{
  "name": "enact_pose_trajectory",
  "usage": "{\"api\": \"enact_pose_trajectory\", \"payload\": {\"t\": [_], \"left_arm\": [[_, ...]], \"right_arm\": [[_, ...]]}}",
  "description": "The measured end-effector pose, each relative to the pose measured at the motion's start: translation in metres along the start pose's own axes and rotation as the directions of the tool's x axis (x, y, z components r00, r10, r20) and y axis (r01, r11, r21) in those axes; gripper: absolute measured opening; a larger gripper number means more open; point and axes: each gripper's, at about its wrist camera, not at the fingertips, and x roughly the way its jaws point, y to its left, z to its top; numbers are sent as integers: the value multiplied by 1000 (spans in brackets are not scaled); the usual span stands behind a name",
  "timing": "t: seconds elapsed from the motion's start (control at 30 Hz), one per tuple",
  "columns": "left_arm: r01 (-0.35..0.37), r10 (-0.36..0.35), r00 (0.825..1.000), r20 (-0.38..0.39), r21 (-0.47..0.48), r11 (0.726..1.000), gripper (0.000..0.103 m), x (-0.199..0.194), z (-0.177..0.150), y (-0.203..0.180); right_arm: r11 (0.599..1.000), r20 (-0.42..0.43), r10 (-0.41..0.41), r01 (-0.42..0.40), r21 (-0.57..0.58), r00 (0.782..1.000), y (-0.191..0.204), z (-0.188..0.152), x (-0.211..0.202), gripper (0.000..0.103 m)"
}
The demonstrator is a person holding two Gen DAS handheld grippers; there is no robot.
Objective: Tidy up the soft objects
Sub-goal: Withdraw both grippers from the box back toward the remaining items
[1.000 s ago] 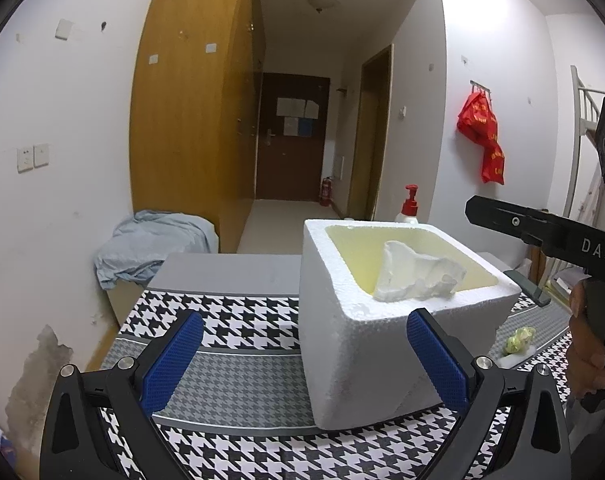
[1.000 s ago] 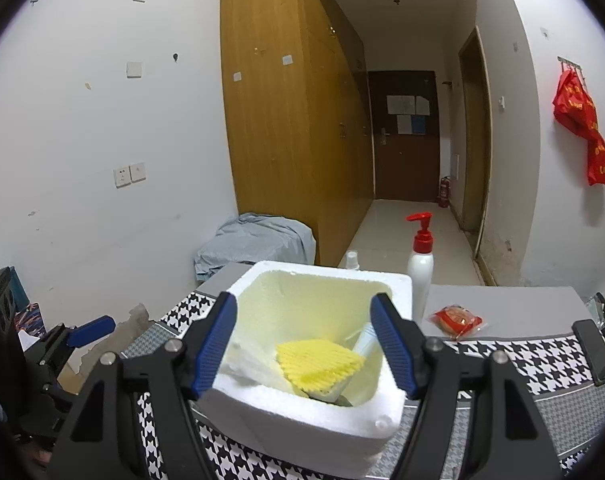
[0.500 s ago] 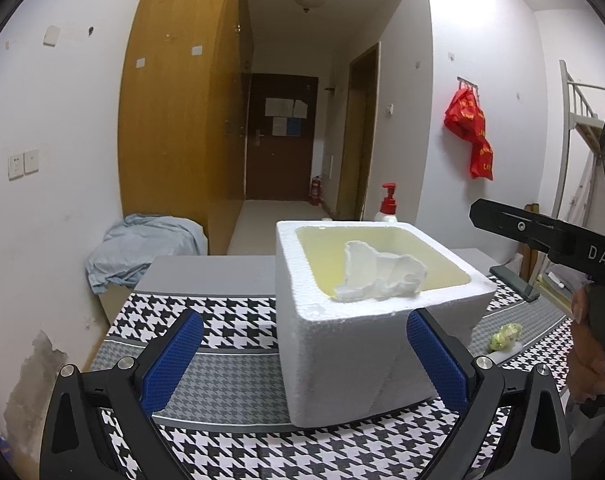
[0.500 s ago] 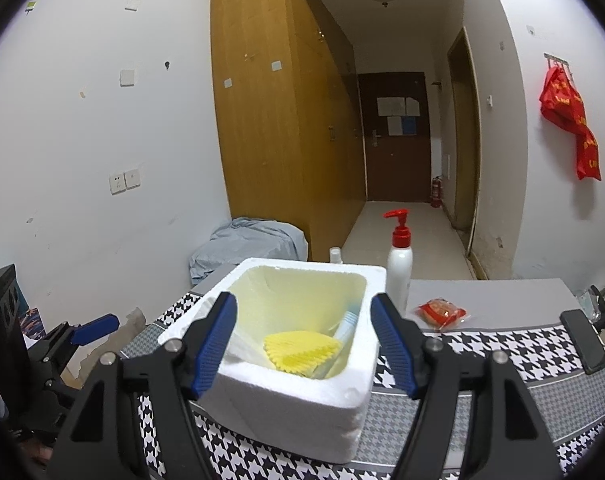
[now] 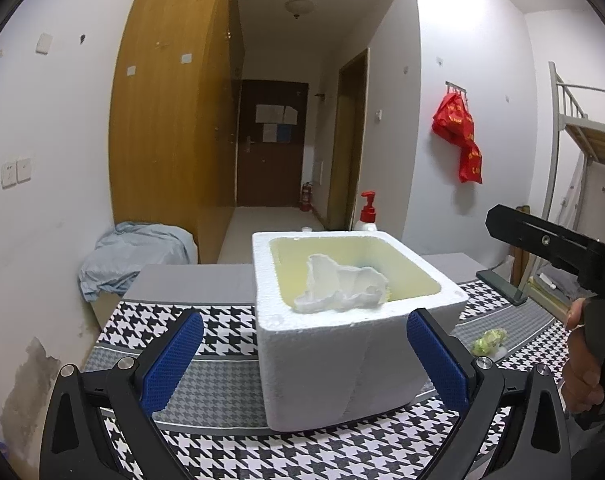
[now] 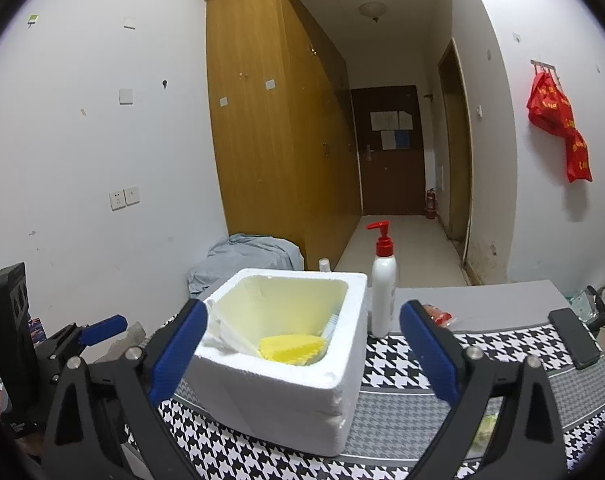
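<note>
Houndstooth cloth (image 5: 230, 328) covers the table, so the white foam box (image 5: 342, 364) stands out clearly in the middle as your collecting bin. Inside it a crumpled white wad (image 5: 342, 292) and a yellow ridged sponge (image 6: 292, 348) lie loose, probably dropped in. Your left gripper (image 5: 302, 360) and right gripper (image 6: 302, 350) both gape wide with nothing between the pads, held back from the box on either side. One small greenish soft lump (image 5: 489, 338) sits on the cloth beside the box, likely yours to fetch next
</note>
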Motion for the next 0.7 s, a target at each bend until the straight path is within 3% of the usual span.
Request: {"api": "enact_pose_trajectory", "payload": {"t": [0.7], "left_arm": [[62, -61, 998, -21, 55, 997, 102, 7, -7, -49]], "right_arm": [[997, 12, -62, 61, 47, 998, -39, -18, -29, 99]]}}
